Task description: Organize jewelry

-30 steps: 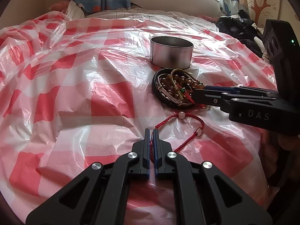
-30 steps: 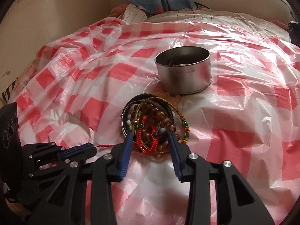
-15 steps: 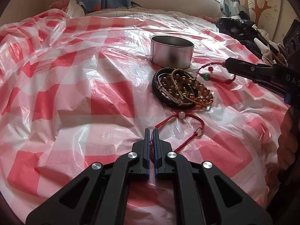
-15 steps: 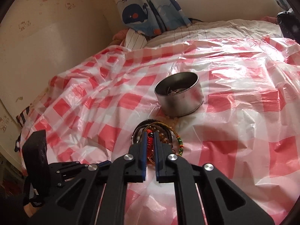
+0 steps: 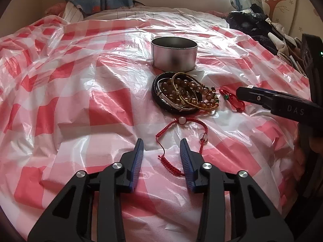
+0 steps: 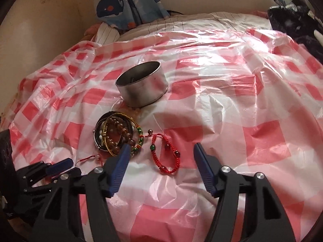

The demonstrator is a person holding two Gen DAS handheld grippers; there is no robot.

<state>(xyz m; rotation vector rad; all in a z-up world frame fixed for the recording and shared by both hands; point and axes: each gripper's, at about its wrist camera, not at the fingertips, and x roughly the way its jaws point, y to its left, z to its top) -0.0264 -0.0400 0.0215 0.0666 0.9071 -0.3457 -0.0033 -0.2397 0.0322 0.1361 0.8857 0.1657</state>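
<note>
My left gripper (image 5: 161,147) is opening over the checked plastic sheet. The tail of a red cord bracelet (image 5: 181,121) with a white bead lies loose between its jaws, untouched by the pads. My right gripper (image 6: 161,149) is opening too. A red beaded bracelet (image 6: 156,159) lies flat on the sheet between its jaws, free of the pads. To the left of that bracelet sits a pile of bracelets (image 6: 115,135), brown beads, gold cord and a black band. Behind the pile stands a round metal tin (image 6: 141,86), also visible as the tin (image 5: 174,54).
The red and white plastic sheet (image 5: 80,100) covers a bed and is wrinkled. Dark clothes (image 5: 252,22) are heaped at the far right. A whale-print curtain (image 6: 121,6) hangs behind the bed. My left gripper (image 6: 70,165) shows at the lower left of the right wrist view.
The right gripper shut on the red beaded bracelet, lifted it out of the pile, moved it right and has let it go. The left gripper has opened and released the red cord bracelet.
</note>
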